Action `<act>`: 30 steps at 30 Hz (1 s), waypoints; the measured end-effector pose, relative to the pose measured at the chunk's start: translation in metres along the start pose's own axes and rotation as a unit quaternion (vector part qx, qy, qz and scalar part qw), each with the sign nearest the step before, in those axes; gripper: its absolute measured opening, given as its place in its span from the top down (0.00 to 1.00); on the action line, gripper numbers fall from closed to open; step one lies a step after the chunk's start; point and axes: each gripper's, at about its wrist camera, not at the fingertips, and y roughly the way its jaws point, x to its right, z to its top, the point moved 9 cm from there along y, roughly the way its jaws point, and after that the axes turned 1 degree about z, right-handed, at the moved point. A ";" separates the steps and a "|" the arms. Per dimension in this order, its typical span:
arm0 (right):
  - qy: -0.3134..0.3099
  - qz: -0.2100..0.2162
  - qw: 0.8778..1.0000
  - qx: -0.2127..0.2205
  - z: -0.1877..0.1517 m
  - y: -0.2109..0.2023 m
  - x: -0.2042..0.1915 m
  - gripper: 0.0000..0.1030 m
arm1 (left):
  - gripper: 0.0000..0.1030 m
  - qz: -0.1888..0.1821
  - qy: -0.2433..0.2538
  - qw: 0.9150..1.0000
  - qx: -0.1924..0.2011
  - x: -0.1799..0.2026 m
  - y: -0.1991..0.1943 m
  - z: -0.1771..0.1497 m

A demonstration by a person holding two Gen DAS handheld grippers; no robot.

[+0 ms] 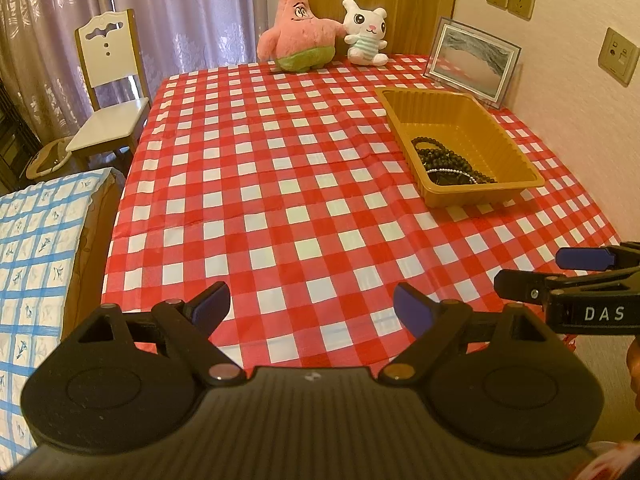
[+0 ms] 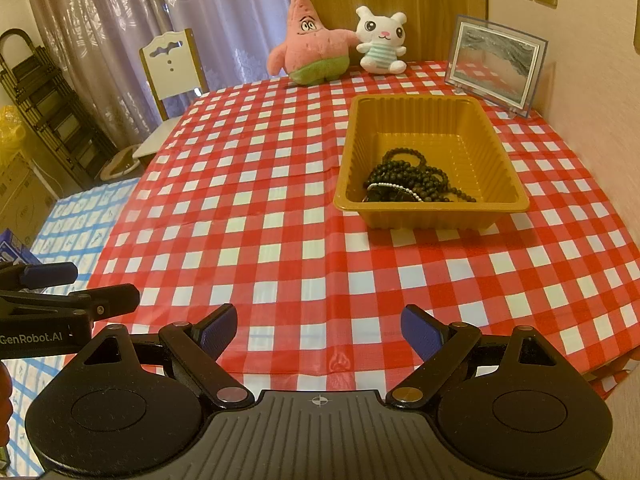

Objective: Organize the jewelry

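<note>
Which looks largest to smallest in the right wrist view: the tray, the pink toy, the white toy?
1. tray
2. pink toy
3. white toy
The toys stand farther from the camera, so true sizes are unsure.

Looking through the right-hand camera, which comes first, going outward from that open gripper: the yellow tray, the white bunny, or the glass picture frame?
From the right gripper:
1. Yellow tray, mid-table, slightly right, with dark bead strings inside.
2 and 3. White bunny at the far edge and picture frame in the far right corner: too close to call.
</note>
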 end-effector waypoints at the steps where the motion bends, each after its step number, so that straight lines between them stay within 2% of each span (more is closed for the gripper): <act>1: 0.000 0.000 1.000 0.000 0.000 0.000 0.000 0.14 | 0.15 0.000 0.000 1.000 0.000 0.000 0.000 0.000; 30: -0.001 0.000 1.000 0.001 0.000 0.000 0.000 0.14 | 0.15 0.001 0.000 1.000 0.001 0.004 0.000 0.001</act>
